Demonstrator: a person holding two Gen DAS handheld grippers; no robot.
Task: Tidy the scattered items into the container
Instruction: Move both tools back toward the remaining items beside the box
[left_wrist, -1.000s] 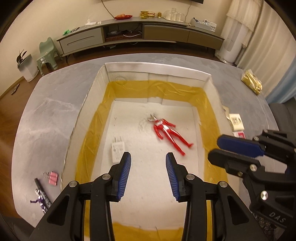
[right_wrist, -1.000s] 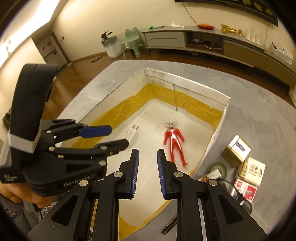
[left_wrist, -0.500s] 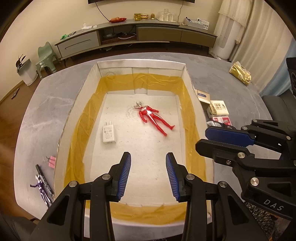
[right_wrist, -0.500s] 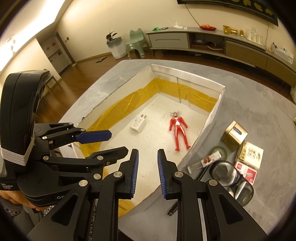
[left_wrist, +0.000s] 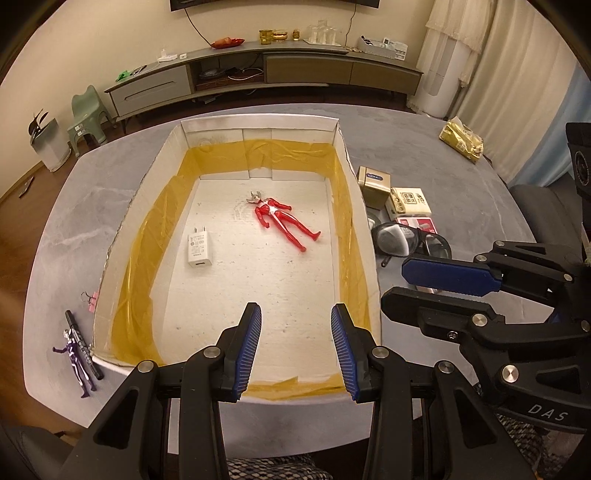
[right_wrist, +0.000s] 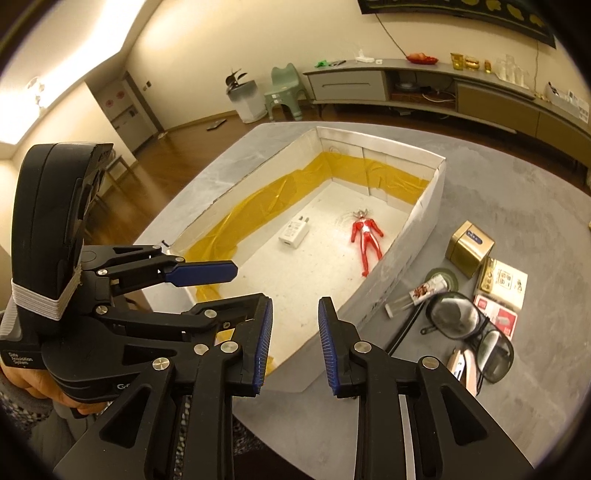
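A white cardboard box (left_wrist: 354, 192) (right_wrist: 424, 225) lined with yellow tape lies open on the grey table. Inside it rest a red toy figure (left_wrist: 280, 221) (right_wrist: 365, 236) and a white charger (left_wrist: 199, 249) (right_wrist: 293, 232). My left gripper (left_wrist: 295, 347) hangs open above the box's near end, holding nothing. My right gripper (right_wrist: 293, 345) is open and empty too, above the box's near right corner. To the right of the box lie dark goggles (left_wrist: 406, 240) (right_wrist: 469, 332), a gold box (left_wrist: 373, 181) (right_wrist: 469, 249), a small tube (right_wrist: 417, 295) and card packs (left_wrist: 410, 201) (right_wrist: 502, 282).
Left of the box lie a purple figure (left_wrist: 75, 358), a black pen (left_wrist: 83, 343) and a pink clip (left_wrist: 92, 299). A gold packet (left_wrist: 461, 138) sits at the far right of the table. A low TV cabinet (left_wrist: 258, 74) lines the far wall.
Both grippers have pulled back and up from the box, so more of the table shows. The right gripper's fingers have parted wider. The items in the box have not moved.
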